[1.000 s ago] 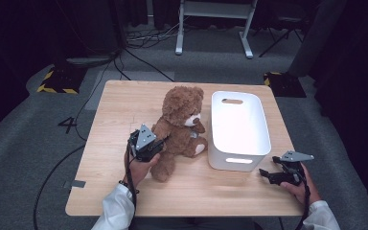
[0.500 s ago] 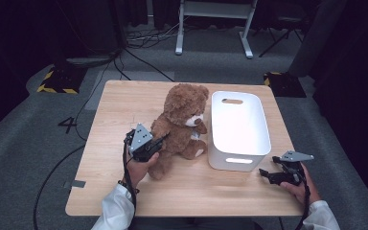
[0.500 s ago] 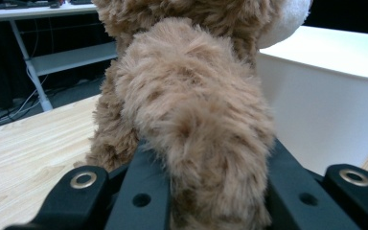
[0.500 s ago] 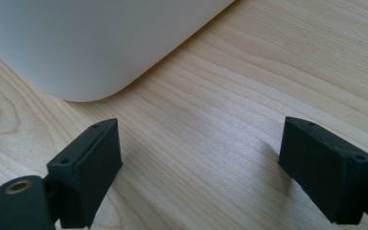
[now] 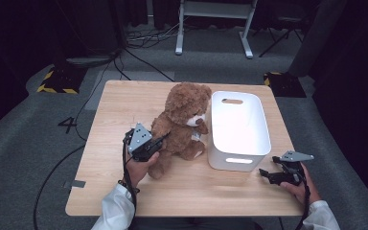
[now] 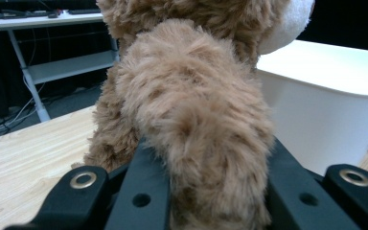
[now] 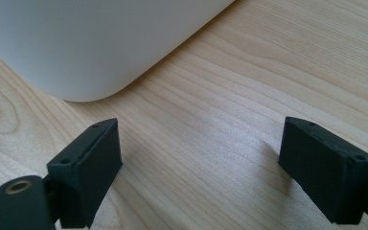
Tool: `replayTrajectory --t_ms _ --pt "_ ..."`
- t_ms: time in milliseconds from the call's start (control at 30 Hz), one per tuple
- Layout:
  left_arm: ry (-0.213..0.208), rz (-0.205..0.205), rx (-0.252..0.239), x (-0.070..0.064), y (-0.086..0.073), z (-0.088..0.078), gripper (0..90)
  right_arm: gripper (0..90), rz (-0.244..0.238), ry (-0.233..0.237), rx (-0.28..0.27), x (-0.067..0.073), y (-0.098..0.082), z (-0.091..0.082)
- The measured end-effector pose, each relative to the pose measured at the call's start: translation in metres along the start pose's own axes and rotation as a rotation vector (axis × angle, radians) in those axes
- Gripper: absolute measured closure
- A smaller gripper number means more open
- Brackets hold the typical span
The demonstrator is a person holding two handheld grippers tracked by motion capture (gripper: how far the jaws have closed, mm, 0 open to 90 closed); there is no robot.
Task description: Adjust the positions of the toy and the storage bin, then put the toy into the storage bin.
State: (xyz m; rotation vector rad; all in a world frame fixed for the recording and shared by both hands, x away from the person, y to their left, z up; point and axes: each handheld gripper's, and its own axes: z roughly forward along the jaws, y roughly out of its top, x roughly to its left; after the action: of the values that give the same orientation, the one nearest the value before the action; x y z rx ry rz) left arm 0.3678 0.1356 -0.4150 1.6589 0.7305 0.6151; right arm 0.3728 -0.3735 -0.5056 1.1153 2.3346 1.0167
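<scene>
Left gripper [image 5: 149, 143] clamps the teddy bear [image 5: 182, 120]'s arm; bear seemingly not yet lifted, white bin [image 5: 239, 127] beyond it empty; right gripper [image 5: 275, 175] gapes wide, holding nothing.

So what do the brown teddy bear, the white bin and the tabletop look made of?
Brown teddy bear: plush fabric, long fuzzy pile. White rectangular bin: likely moulded plastic, smooth matt walls, rounded corners. Light wooden table: wood or wood-look laminate, visible grain.

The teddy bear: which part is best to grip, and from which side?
Grip the teddy bear's near arm from its open left side, as the left gripper does: the limb is narrow and soft, fitting between the jaws, while the white bin blocks the other side.
</scene>
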Motion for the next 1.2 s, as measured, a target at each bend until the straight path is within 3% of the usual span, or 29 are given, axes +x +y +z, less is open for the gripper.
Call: replayTrajectory --t_ms 800,1200 --pt "0.000 -0.004 -0.037 -0.001 0.016 0.001 80.1 14.3 0.001 -0.001 0.000 0.000 0.000 0.000" --pt "0.000 0.034 -0.039 -0.006 0.038 0.004 80.0 14.4 0.005 -0.002 0.000 0.001 -0.001 -0.001"
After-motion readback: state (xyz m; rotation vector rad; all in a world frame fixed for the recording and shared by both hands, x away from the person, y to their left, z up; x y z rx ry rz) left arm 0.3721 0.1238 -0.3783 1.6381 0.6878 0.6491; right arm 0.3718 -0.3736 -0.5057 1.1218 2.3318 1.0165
